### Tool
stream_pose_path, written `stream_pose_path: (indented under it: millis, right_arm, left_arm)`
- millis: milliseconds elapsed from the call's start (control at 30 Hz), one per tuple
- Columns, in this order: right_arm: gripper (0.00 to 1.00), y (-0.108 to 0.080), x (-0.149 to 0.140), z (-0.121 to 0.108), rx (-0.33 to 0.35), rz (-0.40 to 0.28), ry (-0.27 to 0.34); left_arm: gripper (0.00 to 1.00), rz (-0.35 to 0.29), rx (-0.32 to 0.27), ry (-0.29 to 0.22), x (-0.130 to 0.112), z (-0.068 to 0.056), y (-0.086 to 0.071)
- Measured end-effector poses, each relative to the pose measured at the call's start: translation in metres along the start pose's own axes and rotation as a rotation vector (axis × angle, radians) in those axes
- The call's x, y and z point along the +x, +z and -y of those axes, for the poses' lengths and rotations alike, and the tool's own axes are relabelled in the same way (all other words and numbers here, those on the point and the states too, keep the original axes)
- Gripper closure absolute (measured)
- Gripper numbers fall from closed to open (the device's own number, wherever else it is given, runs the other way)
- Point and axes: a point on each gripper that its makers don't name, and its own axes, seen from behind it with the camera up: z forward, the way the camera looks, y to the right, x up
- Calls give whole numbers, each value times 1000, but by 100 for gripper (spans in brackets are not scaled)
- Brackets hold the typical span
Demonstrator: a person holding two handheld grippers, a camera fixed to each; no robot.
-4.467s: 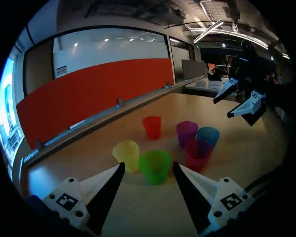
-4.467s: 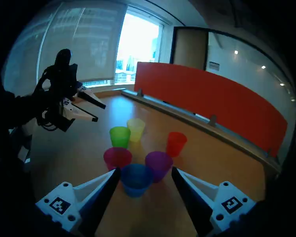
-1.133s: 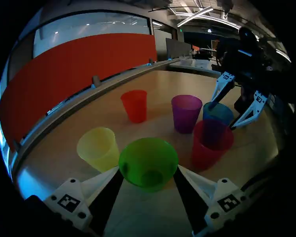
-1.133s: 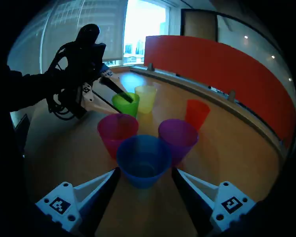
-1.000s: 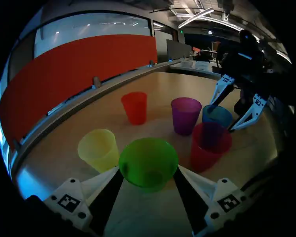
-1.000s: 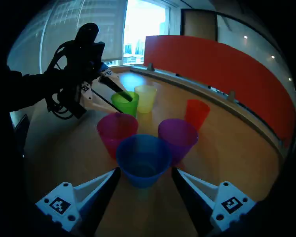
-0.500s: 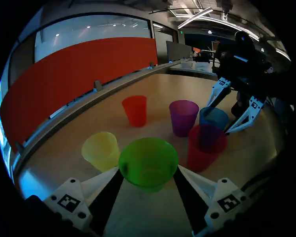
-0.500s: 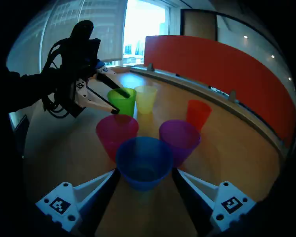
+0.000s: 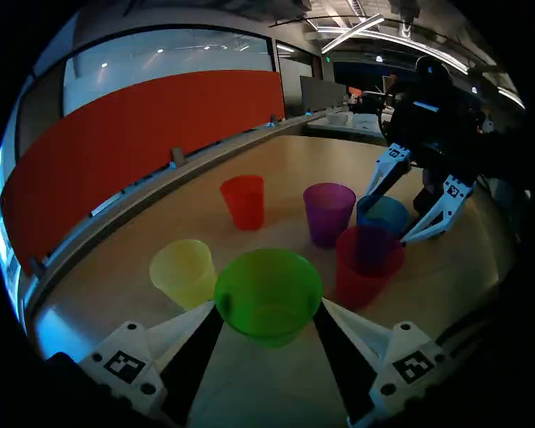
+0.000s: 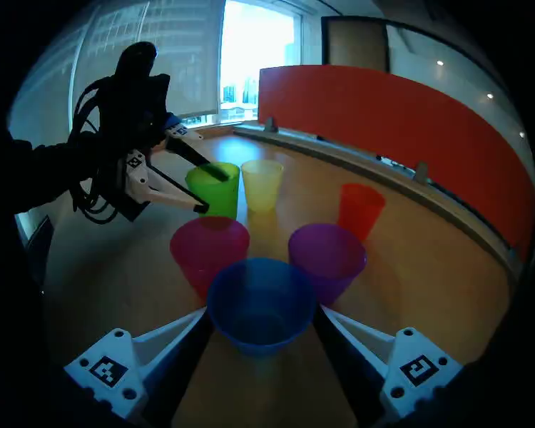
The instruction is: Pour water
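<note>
Left gripper view: my left tool (image 9: 267, 305) clamps the green cup (image 9: 267, 292), my right tool (image 10: 262, 312) the blue cup (image 10: 260, 303), both just lifted off the surface (image 9: 289, 160), ready to pour.

The green cup (image 9: 269, 296) and blue cup (image 10: 260, 305) look translucent plastic, the table (image 9: 303, 164) smooth, faintly glossy wood.

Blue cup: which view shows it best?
Right gripper view: the blue cup sits large and close in the right gripper, with its open mouth and inside exposed. The left gripper view shows it small and far off, partly behind the pink cup.
</note>
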Motion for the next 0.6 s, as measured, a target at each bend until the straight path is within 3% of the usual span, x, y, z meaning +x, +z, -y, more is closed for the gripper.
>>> stream_pose_path:
  millis: [267, 600]
  right_arm:
    - [10, 1, -2, 3, 8, 5, 8]
    - [12, 0, -1, 5, 0, -8, 21]
  left_arm:
    - [16, -4, 4, -4, -1, 1, -3]
    - [16, -18, 10, -24, 0, 2, -5]
